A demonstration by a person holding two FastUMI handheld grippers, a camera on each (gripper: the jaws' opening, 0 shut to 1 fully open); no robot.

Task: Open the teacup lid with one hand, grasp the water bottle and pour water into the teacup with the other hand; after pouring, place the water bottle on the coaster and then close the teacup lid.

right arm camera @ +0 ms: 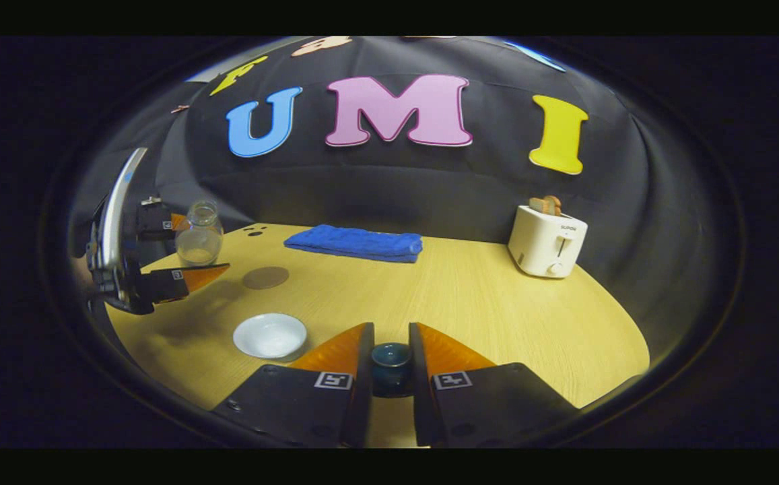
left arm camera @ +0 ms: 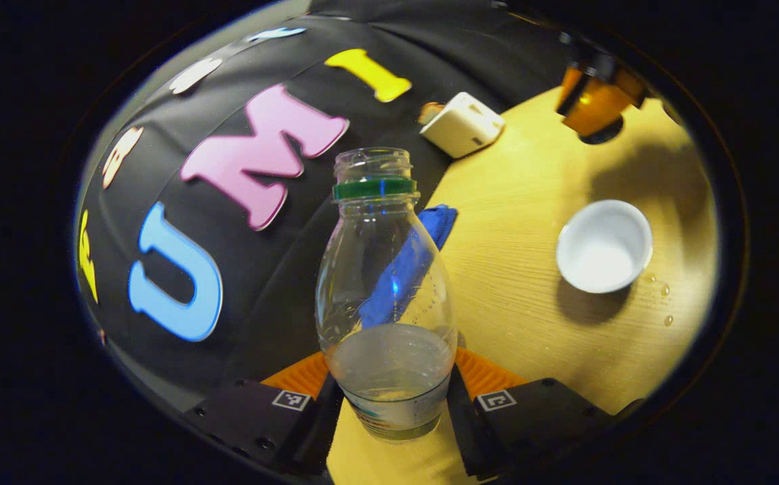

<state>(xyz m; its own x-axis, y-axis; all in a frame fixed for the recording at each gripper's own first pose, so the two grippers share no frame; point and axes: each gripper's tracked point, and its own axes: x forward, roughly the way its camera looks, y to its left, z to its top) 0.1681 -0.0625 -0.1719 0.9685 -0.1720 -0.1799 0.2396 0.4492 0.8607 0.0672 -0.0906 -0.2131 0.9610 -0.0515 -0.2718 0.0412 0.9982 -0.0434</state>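
My left gripper point(left arm camera: 389, 397) clamps the bottle point(left arm camera: 386, 296), upright beside the cup point(left arm camera: 603, 245); my right gripper point(right arm camera: 390, 367) pinches the lid point(right arm camera: 390, 367). Pouring looks done, so next comes the coaster point(right arm camera: 265, 277).

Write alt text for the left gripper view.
The left tongs grip a clear plastic water bottle, uncapped and about a quarter full, above a pale wooden table. To its right sits an open white teacup, with water droplets beside it.
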